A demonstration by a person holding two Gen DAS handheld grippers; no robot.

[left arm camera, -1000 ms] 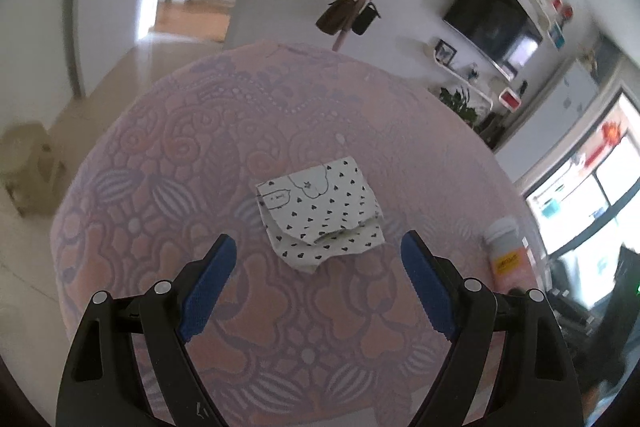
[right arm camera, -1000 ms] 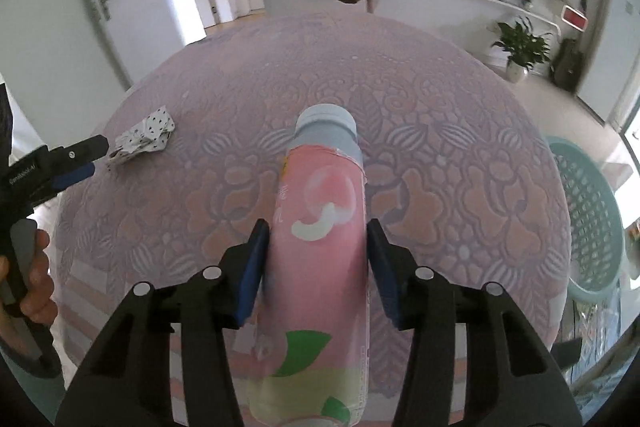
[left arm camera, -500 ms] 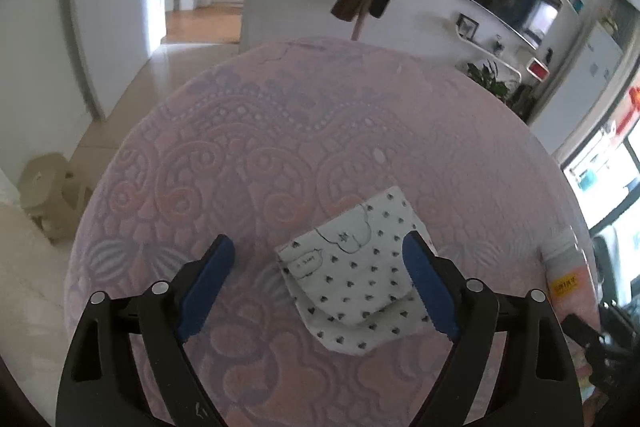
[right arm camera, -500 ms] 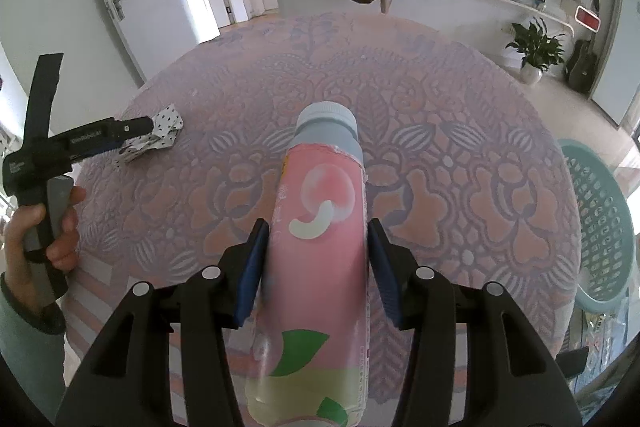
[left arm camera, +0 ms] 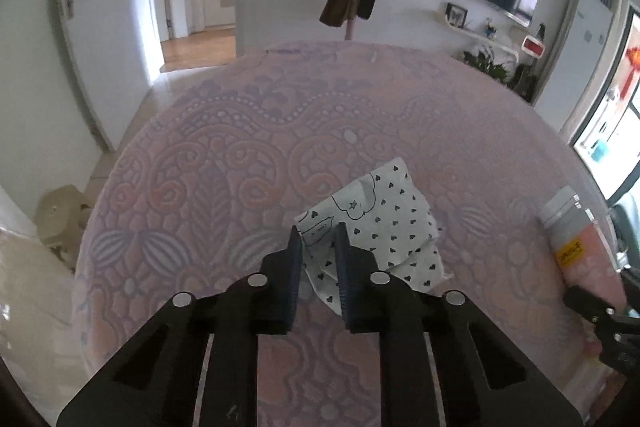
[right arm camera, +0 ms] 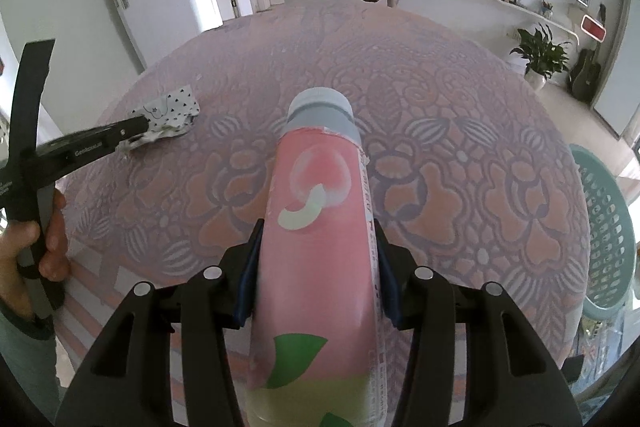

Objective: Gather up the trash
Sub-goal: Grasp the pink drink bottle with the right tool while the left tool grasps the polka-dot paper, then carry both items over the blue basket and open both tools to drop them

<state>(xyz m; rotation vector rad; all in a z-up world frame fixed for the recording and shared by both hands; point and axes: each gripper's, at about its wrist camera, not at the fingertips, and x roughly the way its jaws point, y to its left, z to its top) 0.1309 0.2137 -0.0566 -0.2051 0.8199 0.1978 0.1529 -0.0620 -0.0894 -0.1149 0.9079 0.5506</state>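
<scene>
A crumpled white paper with small black hearts [left arm camera: 380, 211] lies on the pink patterned tablecloth [left arm camera: 224, 155]. My left gripper [left arm camera: 318, 233] is closing its jaws on the paper's near corner, which is bunched between the blue pads. The right wrist view shows the same paper [right arm camera: 172, 107] at the far left, with the left gripper [right arm camera: 130, 141] pinching its edge. My right gripper [right arm camera: 318, 229] is shut on a pink drink bottle [right arm camera: 320, 167] with a pale grey cap, held above the table. That bottle [left arm camera: 572, 239] also shows at the right edge of the left wrist view.
A mint green slatted basket [right arm camera: 608, 227] stands on the floor beyond the table's right edge. A person's hand [right arm camera: 48, 223] grips the left tool's handle. A coat stand with bags [left arm camera: 352, 3] rises behind the table, and a low stool [left arm camera: 60, 215] sits on the floor at left.
The left gripper's jaws have gone from wide apart to nearly together around the paper's corner, lifting and bunching it. The right gripper with the bottle has stayed where it was.
</scene>
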